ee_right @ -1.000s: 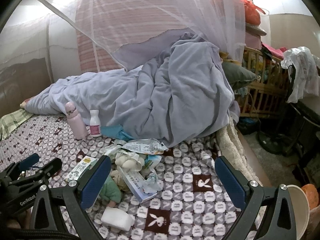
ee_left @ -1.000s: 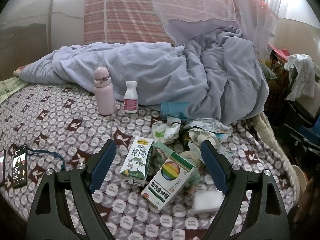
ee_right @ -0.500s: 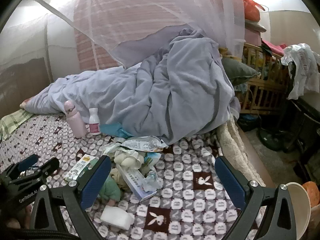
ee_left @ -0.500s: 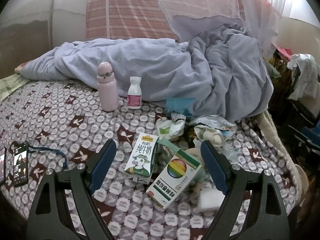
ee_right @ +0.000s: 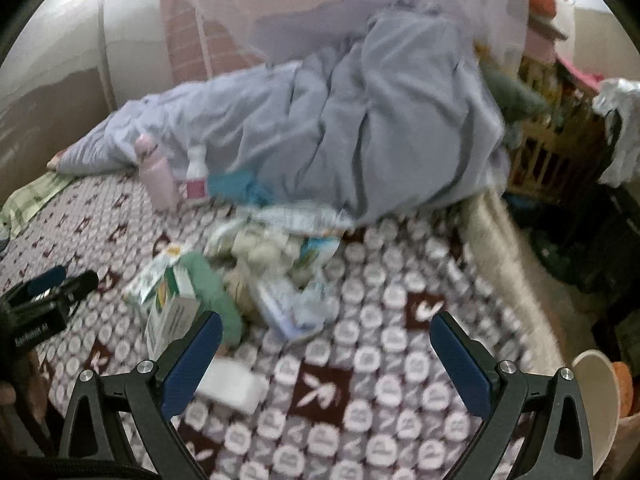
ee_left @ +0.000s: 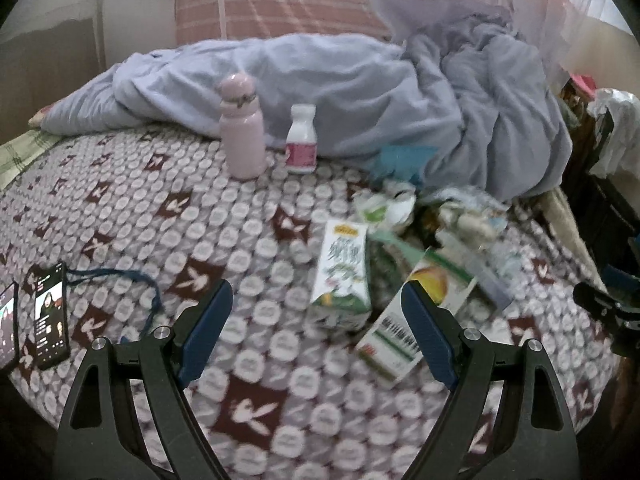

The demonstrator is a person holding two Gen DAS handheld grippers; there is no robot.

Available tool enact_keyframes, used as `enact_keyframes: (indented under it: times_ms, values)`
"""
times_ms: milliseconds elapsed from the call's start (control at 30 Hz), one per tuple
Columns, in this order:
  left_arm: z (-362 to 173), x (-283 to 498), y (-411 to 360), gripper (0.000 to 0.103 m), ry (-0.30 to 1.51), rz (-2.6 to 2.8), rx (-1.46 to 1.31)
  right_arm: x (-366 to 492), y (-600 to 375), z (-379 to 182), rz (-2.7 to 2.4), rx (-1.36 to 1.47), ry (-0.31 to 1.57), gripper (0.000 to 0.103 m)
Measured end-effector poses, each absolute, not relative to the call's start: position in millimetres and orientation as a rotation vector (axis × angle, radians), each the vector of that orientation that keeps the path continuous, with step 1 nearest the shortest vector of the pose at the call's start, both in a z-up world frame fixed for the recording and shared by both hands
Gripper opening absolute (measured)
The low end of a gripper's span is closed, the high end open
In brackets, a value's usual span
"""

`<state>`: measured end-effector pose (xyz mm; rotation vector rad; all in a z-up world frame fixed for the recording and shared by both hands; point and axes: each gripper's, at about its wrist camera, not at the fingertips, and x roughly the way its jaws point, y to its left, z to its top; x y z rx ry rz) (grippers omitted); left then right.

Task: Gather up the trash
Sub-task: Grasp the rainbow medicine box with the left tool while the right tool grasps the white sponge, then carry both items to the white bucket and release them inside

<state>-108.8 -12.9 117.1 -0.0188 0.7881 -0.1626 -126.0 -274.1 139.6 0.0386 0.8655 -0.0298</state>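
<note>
Trash lies in a heap on the patterned bed sheet: a green-and-white milk carton [ee_left: 342, 276], a white medicine box with a rainbow circle [ee_left: 416, 316], crumpled wrappers [ee_left: 384, 204] and a white tissue pack [ee_right: 230, 386]. My left gripper [ee_left: 318, 334] hovers open just short of the carton and box, with nothing between its fingers. In the right wrist view the same heap [ee_right: 256, 264] sits ahead and to the left of my right gripper [ee_right: 326, 360], which is open and empty. The left gripper's tip [ee_right: 60, 284] shows at that view's left edge.
A pink flask [ee_left: 240, 128] and a small white bottle with a pink label [ee_left: 301, 140] stand by the lilac duvet [ee_left: 360, 92]. Two phones [ee_left: 50, 320] lie at the sheet's left edge. A wooden cot rail [ee_right: 548, 152] and a beige bin [ee_right: 596, 400] are right of the bed.
The left gripper has swung left and dropped closer to the sheet, so the carton and box now sit right of centre. The right gripper has moved forward and down toward the heap. Both stay open.
</note>
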Motion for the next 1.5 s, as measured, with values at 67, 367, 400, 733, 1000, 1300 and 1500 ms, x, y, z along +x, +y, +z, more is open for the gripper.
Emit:
enact_keyframes:
  times_ms: [67,367,400,733,1000,1300,1500]
  values:
    - [113,-110,-9,0.086,0.801,-0.180,-0.015,-125,-269,127,-0.003,0.037,0.914,0.103]
    - [93,-109,-16,0.086,0.873,-0.279,0.043,-110,-231,72,0.159,0.047,1.060,0.095]
    - [92,-109,-15,0.086,0.876,-0.284,0.038,-108,-228,67,0.166,0.056,1.070,0.092]
    - [87,-99,-40,0.086,0.878,-0.409,0.014,-104,-241,56,0.253,0.159,1.082,0.046]
    - [68,-78,-93,0.086,0.885,-0.446,0.162,-120,-287,91,0.185,0.189,1.015,0.046]
    - [83,-87,-109,0.057,0.911,-0.558,0.122,-144,-324,107,0.128,0.184,0.987,0.046]
    - [120,-106,-159,0.057,0.889,-0.699,0.097,-165,-370,124,0.034,0.202,0.944,0.046]
